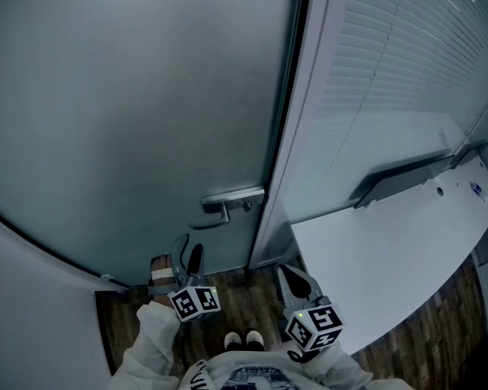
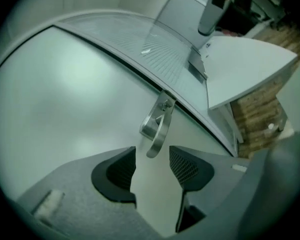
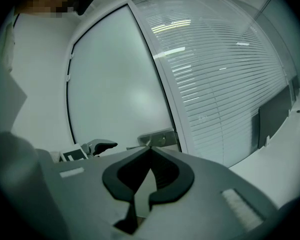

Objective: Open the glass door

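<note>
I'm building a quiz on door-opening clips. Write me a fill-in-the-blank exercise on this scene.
1. The left hand-held gripper has its jaws ____, with the lever handle ahead of them, not gripped.
2. The right hand-held gripper has its jaws ____.
3. In the head view the handle sits near the glass door at its ____ edge.
Missing words: open; shut; right.
</note>
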`<state>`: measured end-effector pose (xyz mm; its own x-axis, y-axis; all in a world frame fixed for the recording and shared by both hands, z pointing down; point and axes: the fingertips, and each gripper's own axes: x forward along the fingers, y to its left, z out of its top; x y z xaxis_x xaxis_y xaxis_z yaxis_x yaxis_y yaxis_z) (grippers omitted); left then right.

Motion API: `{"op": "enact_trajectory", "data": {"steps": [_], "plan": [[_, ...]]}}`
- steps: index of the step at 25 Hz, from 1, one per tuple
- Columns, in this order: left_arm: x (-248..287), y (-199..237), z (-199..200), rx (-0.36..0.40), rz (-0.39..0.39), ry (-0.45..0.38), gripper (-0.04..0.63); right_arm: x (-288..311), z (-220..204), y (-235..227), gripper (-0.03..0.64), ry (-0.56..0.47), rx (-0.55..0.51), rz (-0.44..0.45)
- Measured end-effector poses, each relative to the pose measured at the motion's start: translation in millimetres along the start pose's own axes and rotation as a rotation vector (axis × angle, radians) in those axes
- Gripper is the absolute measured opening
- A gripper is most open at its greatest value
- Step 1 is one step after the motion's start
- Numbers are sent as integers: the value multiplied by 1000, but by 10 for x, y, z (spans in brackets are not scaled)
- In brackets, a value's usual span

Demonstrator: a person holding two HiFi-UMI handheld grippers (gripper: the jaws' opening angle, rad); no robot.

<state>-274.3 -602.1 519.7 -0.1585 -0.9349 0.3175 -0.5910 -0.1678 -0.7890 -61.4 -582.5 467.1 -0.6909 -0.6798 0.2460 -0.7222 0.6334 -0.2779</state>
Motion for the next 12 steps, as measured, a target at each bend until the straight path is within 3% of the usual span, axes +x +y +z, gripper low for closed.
{"op": "enact_trajectory", "data": {"steps": [6,12], "plan": [[285,24,-44,153,6,14,216,-79,-102,-30,6,29,10,-29],[493,-83,-90,220,-19,19,213,-147,-164,-109,6,49,14,-55]]}}
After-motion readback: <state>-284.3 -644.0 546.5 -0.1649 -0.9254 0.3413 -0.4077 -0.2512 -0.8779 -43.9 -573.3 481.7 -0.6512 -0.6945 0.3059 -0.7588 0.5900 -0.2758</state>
